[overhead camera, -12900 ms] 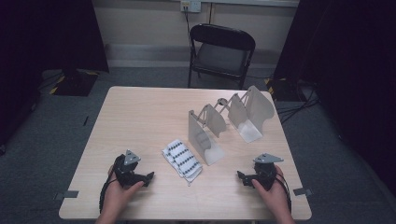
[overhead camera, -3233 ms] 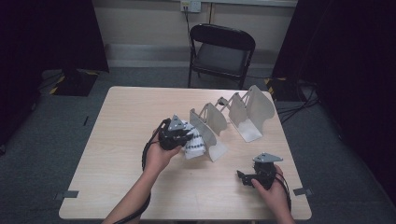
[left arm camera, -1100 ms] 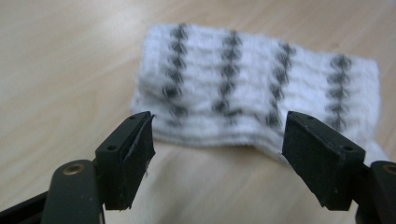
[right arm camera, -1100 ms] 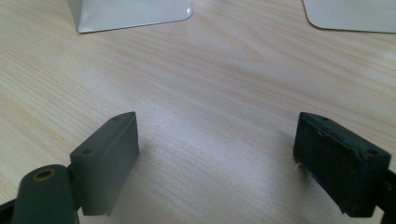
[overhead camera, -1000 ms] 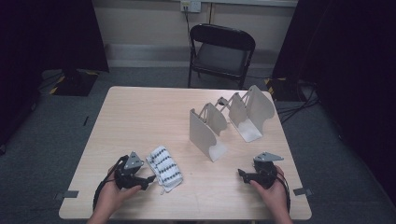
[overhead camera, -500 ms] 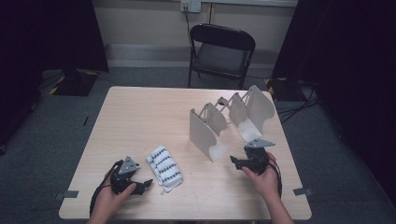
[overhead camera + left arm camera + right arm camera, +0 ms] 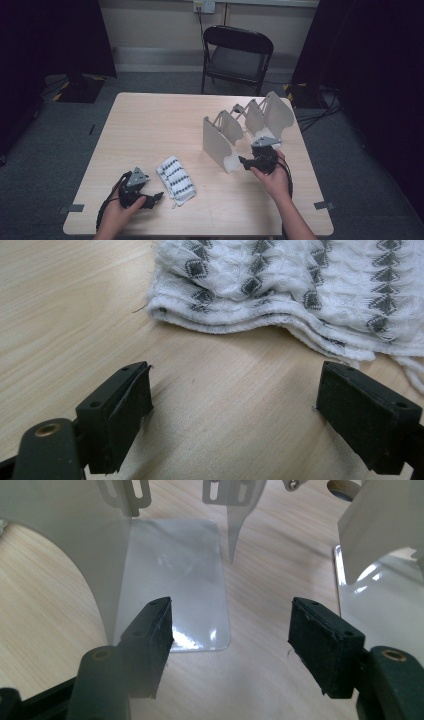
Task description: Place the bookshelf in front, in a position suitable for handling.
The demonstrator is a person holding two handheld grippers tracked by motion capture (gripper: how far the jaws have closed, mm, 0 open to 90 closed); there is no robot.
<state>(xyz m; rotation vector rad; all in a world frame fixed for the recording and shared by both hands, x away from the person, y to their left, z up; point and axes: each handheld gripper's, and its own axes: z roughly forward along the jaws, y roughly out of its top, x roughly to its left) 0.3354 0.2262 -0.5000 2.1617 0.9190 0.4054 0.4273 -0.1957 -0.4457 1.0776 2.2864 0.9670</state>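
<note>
Cloth [image 7: 175, 179]: white, folded, with rows of dark diamond marks; lies flat on the table near the front edge, left of centre. In the left gripper view its folded hem [image 7: 260, 325] runs across the top, layers stacked one on another.
Cloth contact: touched by neither gripper.
Left gripper [image 7: 156, 196]: rests low at the front left of the table, just beside the cloth, jaws pointing toward it. Its jaws have just been opening and stand released and wide, with bare wood between them; the cloth lies just beyond the tips, apart from both pads.
Left hand [image 7: 120, 212]: wraps the gripper body from the near edge; a cable loops beside it.
Folding board [image 7: 222, 145]: pale hinged plastic panels standing upright right of centre, well apart from the cloth, linked at the back by slotted hinge strips.
Right gripper [image 7: 242, 161]: held just off the nearer upright panel, jaws pointing at its lower part. Its jaws have just been closing but remain apart, gripping nothing.
Right gripper view: the left pad [image 7: 152, 640] sits close against the upright panel; whether it touches cannot be told. A clear flat base plate [image 7: 175, 580] lies ahead on the wood.
Right hand [image 7: 270, 177]: reaches in from the front right.
Table [image 7: 150, 125]: light wood.
Chair [image 7: 236, 52]: black folding type, behind the far edge.
</note>
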